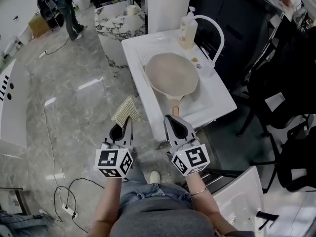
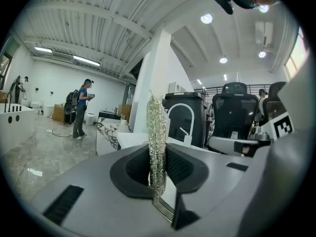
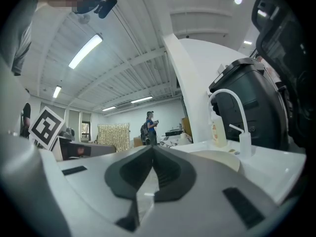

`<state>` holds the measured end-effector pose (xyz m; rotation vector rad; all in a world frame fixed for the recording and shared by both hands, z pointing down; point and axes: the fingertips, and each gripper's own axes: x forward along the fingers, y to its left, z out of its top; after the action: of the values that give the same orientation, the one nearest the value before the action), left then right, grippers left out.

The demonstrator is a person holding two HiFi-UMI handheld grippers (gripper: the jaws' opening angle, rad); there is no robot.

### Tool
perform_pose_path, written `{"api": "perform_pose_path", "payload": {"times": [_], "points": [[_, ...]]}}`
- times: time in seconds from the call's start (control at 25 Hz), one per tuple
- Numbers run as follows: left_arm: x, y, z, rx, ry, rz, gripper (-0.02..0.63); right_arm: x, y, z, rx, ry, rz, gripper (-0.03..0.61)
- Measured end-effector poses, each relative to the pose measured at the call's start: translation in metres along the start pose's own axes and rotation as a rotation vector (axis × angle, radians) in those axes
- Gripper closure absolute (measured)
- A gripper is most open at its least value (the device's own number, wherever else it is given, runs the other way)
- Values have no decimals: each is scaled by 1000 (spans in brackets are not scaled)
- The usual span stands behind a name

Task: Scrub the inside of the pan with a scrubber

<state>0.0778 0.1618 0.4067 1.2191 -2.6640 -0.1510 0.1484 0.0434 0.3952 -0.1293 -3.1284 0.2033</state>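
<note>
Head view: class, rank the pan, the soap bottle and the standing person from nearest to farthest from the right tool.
From the right tool:
1. Pan, in the sink just ahead, its handle pointing toward the tool.
2. Soap bottle, on the sink's back edge, beyond the pan.
3. Standing person, far off at upper left.

Right tool (image 3: 152, 151) jaws together, cream pan (image 3: 217, 158) beyond, white faucet (image 3: 226, 90) behind
</note>
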Motion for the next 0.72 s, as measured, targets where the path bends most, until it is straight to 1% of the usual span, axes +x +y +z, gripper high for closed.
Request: {"api": "perform_pose_path", "payload": {"times": [0.16, 0.36, 0.56, 0.72], "points": [[21, 14, 2, 4, 1, -37, 548, 19, -8, -1, -8, 10, -34, 568], [58, 43, 5, -3, 13, -88, 548, 58, -19, -5, -10, 18, -97, 568], [104, 88, 10, -18, 41, -151, 548, 117, -20, -5, -19, 13, -151, 568], [138, 124, 20, -25, 66, -216, 548, 162, -23, -4, -17, 24, -226, 568]]}}
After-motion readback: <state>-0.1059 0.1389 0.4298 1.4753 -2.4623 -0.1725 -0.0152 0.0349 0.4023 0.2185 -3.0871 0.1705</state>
